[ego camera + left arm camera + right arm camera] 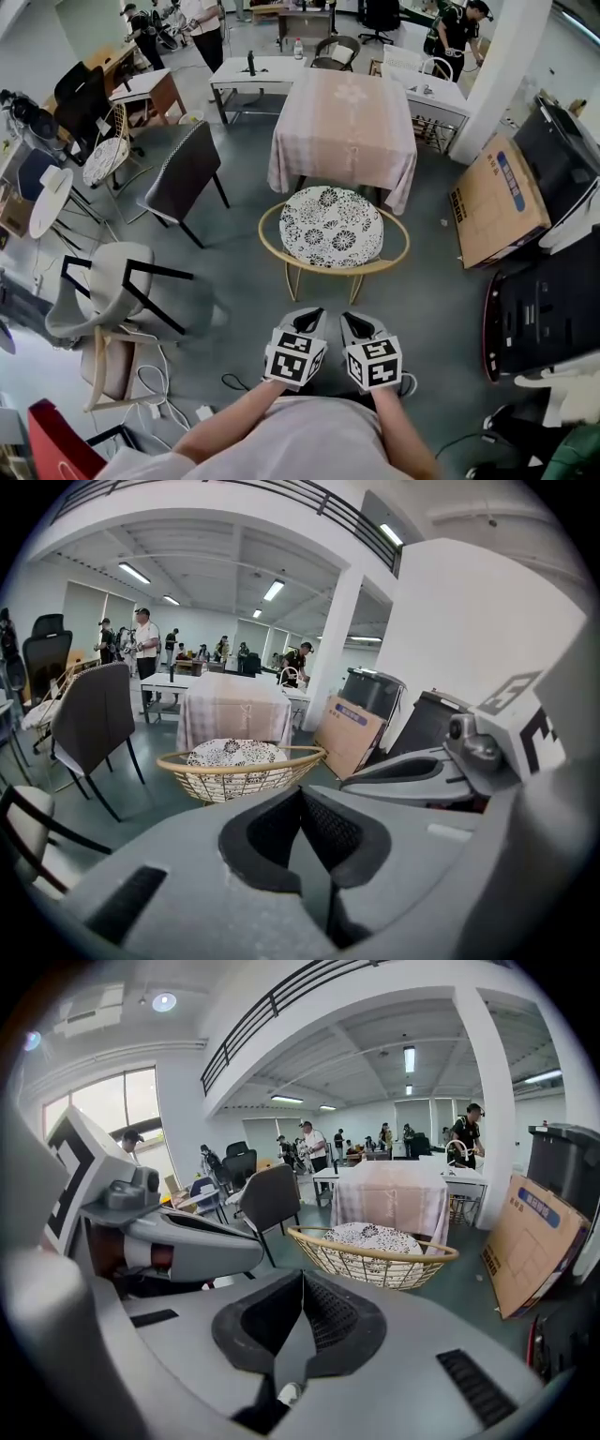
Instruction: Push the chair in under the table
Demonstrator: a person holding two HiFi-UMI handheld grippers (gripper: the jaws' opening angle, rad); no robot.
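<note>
Left gripper (pixel 307 317) and right gripper (pixel 356 321): both clenched, jaws pressed together with nothing between them, confirmed in each gripper view. They were held side by side, pointed toward the chair (pixel 380 265) but well short of its near rim, no contact.

Chair position: on the grey floor directly in front of the table (pixel 342 122), seat facing the person. Its far edge lay at the hanging hem of the tablecloth (pixel 394 183); most of the seat was outside the table. Whether any part was already under the top could not be told.

Construction noted: round golden rim, open wire basket below it, thin legs (pixel 292 281), patterned cushion (pixel 330 227) lying in the bowl.

Handling, judged:
- Frame probably light and stiff; should slide readily on the smooth floor.
- Thin legs and a high contact point suggested a risk of tipping or skating sideways if pushed off-centre.
- Cushion looked soft and loose, a poor place to push.
- Wire mesh could snag a jaw tip.

Contact chosen: near arc of the rim, one closed gripper either side of centre, push kept level toward the table. Cloth was expected to drape over the seat, offering little resistance.
</note>
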